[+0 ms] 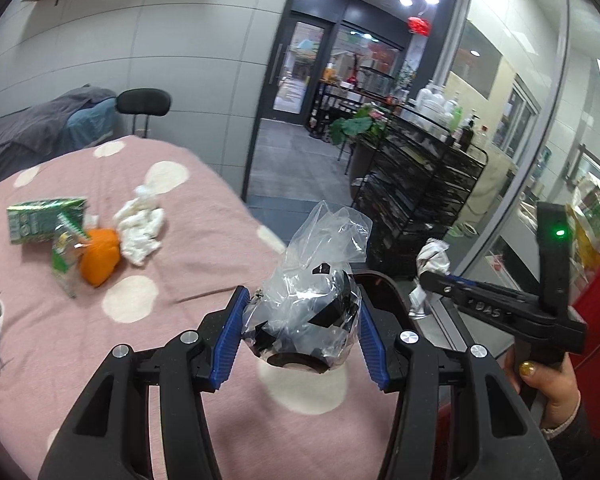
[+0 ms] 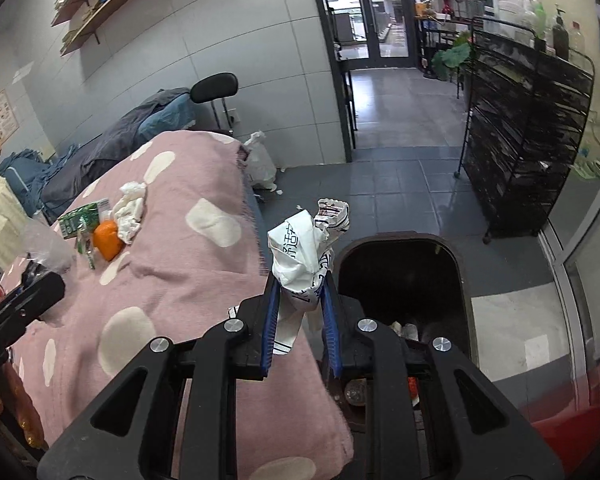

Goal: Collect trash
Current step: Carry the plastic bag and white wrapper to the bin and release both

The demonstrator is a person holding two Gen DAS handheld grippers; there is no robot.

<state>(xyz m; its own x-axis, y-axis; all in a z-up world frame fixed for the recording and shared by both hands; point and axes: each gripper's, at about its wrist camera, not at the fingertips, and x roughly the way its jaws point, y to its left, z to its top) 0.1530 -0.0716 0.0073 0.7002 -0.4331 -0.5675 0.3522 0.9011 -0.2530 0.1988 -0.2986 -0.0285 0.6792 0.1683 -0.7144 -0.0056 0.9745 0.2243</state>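
My left gripper (image 1: 300,320) is shut on a crumpled clear plastic bag (image 1: 316,280) with dark pieces inside, held above the pink spotted blanket (image 1: 180,280) near its right edge. My right gripper (image 2: 300,312) is shut on a crumpled white wrapper with dark print (image 2: 304,252), held at the blanket's edge beside the dark open bin (image 2: 404,280). In the left wrist view the right gripper (image 1: 428,276) shows at right with the wrapper (image 1: 432,260). On the blanket lie a green carton (image 1: 40,218), an orange piece (image 1: 100,258), a white crumpled tissue (image 1: 142,228) and a small green packet (image 1: 64,260).
A black wire rack (image 2: 528,152) with bottles stands at the right on the grey tiled floor. A white bag (image 2: 260,160) lies on the floor past the bed. A chair (image 2: 214,88) and dark bedding stand behind. A person's hand (image 1: 552,384) grips the right tool.
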